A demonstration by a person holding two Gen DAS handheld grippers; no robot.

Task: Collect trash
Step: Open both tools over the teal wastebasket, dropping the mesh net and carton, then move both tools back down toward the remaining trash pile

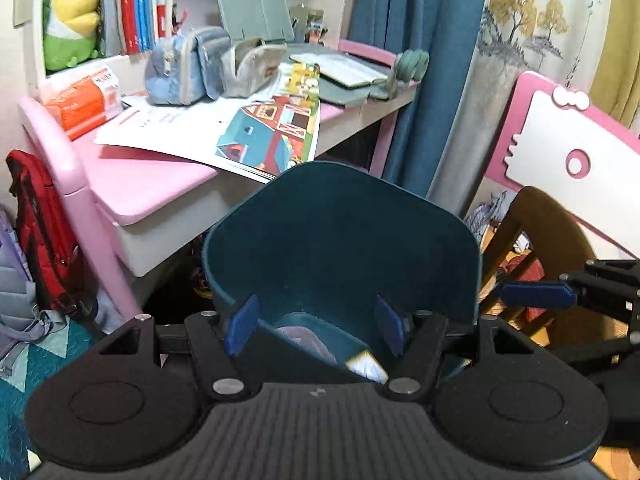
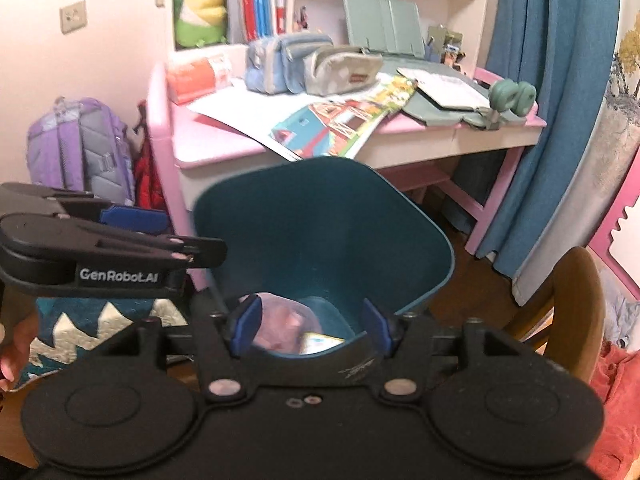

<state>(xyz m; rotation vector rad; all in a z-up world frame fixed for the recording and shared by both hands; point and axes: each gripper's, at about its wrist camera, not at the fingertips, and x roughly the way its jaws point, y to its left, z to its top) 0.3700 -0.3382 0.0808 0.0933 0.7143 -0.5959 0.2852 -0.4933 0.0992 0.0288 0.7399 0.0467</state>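
Note:
A dark teal trash bin stands on the floor in front of the pink desk; it also shows in the right wrist view. Inside lie a crumpled pinkish wrapper and a small white and yellow packet, which also shows in the left wrist view. My left gripper is open over the bin's near rim, nothing between its blue fingers. My right gripper is open over the bin's mouth and empty. Each gripper shows at the edge of the other's view.
The pink desk holds papers, a picture book, pencil cases and an orange box. A purple backpack and red bag lean left. A wooden chair, a pink chair back and a blue curtain stand right.

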